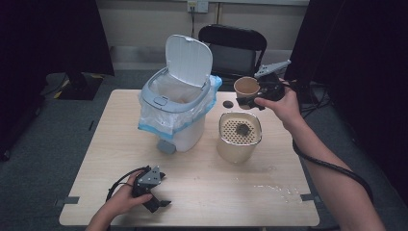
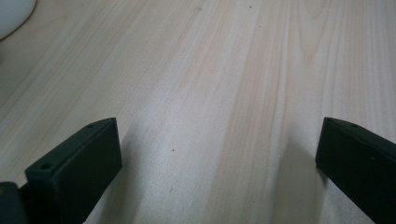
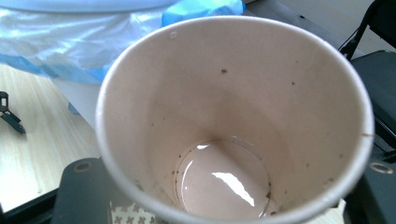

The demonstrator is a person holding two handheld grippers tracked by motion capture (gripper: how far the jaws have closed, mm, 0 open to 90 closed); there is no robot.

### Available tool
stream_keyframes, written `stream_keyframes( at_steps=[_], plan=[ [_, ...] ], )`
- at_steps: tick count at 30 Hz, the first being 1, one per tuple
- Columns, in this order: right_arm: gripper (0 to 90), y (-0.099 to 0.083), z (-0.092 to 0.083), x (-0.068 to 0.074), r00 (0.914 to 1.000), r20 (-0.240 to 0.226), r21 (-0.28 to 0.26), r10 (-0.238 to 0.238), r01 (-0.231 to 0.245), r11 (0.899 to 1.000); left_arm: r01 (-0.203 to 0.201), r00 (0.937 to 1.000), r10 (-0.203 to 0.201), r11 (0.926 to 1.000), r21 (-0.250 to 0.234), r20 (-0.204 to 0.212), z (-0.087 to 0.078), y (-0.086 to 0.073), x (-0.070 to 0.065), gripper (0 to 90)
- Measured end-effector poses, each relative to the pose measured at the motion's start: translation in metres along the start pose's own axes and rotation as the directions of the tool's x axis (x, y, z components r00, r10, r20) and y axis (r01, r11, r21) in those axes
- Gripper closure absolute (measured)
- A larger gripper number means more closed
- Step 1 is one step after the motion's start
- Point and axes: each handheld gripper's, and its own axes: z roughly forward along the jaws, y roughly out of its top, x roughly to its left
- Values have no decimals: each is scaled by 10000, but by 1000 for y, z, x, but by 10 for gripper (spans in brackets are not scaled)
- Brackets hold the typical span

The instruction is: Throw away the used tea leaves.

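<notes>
Cup (image 3: 233,126) sits gripped between the 2 jaws of the right gripper (image 1: 255,98), held upright in the air above the tabletop (image 1: 231,187), beside the bin (image 1: 175,103) and behind the strainer pot (image 1: 239,137). A little brown liquid (image 3: 224,179) pools in its bottom. Left gripper (image 1: 156,195) rests on the tabletop, jaws wide with nothing between them.

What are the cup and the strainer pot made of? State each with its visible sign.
Cup: likely paper, matte tan wall with thin rolled rim, held in the right gripper. Strainer pot: probably plastic, smooth cream body with evenly perforated top.
</notes>
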Motion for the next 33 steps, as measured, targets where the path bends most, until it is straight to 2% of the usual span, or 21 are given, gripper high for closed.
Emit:
stream_keyframes(
  at_steps=[15,19,33],
  plan=[
    [290,32,-4,10,9992,-373,-6,-113,113,9999,13,10000,-13,9999,102,6,0,0,0,0],
    [289,38,-4,12,9987,-376,124,-333,338,9994,9,10000,-9,10000,99,-5,-1,0,0,0],
    [289,56,-5,17,9975,-610,175,-352,363,9992,11,10000,-11,9999,110,6,-1,0,0,0]
  ],
)
